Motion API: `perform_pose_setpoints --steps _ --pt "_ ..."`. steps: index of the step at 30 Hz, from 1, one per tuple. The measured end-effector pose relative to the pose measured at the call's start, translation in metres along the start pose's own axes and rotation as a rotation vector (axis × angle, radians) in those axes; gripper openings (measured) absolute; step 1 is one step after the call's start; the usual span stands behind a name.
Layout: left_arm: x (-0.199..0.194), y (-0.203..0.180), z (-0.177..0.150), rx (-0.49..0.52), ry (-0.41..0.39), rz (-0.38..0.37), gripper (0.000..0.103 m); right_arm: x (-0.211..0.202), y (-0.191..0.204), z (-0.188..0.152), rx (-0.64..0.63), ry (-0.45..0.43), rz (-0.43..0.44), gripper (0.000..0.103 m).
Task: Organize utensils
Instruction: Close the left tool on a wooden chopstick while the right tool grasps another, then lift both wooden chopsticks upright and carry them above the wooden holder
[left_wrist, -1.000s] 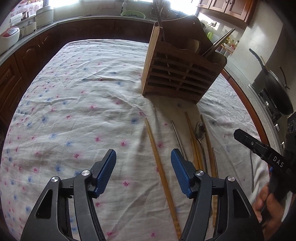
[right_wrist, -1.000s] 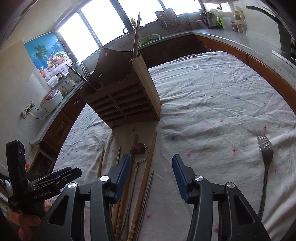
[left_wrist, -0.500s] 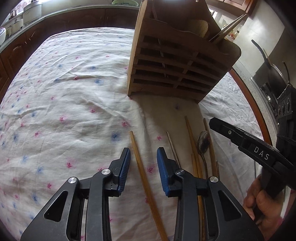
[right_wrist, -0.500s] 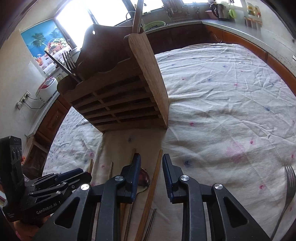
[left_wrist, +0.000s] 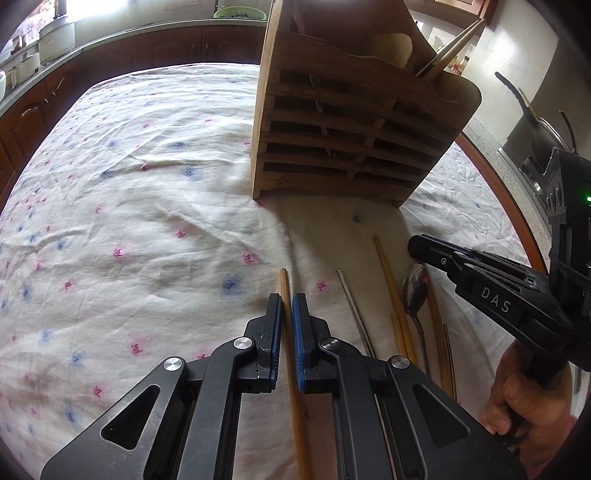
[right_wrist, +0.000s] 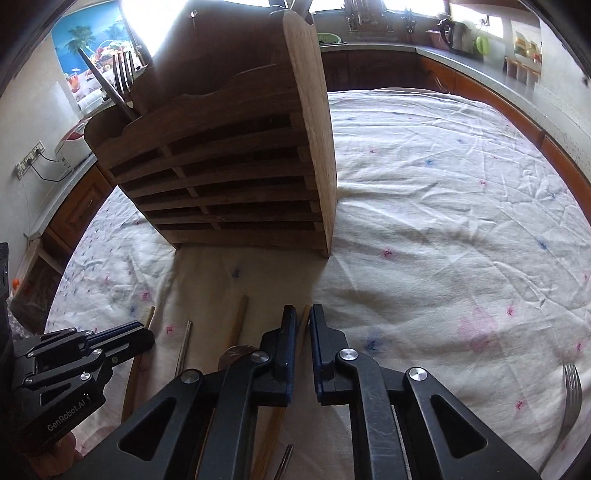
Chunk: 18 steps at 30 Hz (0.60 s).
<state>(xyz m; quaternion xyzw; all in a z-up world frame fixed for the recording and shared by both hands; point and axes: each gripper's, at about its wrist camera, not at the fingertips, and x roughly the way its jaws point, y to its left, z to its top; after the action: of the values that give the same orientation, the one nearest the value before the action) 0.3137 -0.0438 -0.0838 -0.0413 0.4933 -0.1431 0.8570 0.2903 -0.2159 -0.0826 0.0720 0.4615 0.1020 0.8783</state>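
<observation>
Both sets of jaws are clamped, each on a wooden chopstick lying flat on the cloth-covered bench (left_wrist: 140, 177). Between the left gripper (left_wrist: 287, 301) pads sits the left chopstick (left_wrist: 284, 284), its tip poking out just ahead of them and its length running back under the tool. The right gripper (right_wrist: 303, 314) pinches the right chopstick (right_wrist: 305, 316) the same way, close to its far end.

Such grips near one end are the weak point: on lifting, the long free length may swing down or twist between the pads, and a thin round stick can slip out altogether.

Just left of the right jaws lie a spoon (left_wrist: 413, 284), another chopstick (left_wrist: 386, 269) and a metal chopstick (left_wrist: 351, 299), close enough that a sideways drag could scatter them. A fork (right_wrist: 570, 391) lies well off to the right.

Ahead stands the wooden holder (left_wrist: 351, 140), already carrying utensils; a tilted stick could catch its slatted front rather than drop into a compartment, or nudge the holder itself.
</observation>
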Motion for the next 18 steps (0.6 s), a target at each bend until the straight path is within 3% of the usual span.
perform_pose_setpoints --steps 18 --pt "-0.077 0.011 -0.003 -0.041 -0.119 -0.067 0.004 -0.079 0.005 0.002 0.021 -0.135 0.094 0.006"
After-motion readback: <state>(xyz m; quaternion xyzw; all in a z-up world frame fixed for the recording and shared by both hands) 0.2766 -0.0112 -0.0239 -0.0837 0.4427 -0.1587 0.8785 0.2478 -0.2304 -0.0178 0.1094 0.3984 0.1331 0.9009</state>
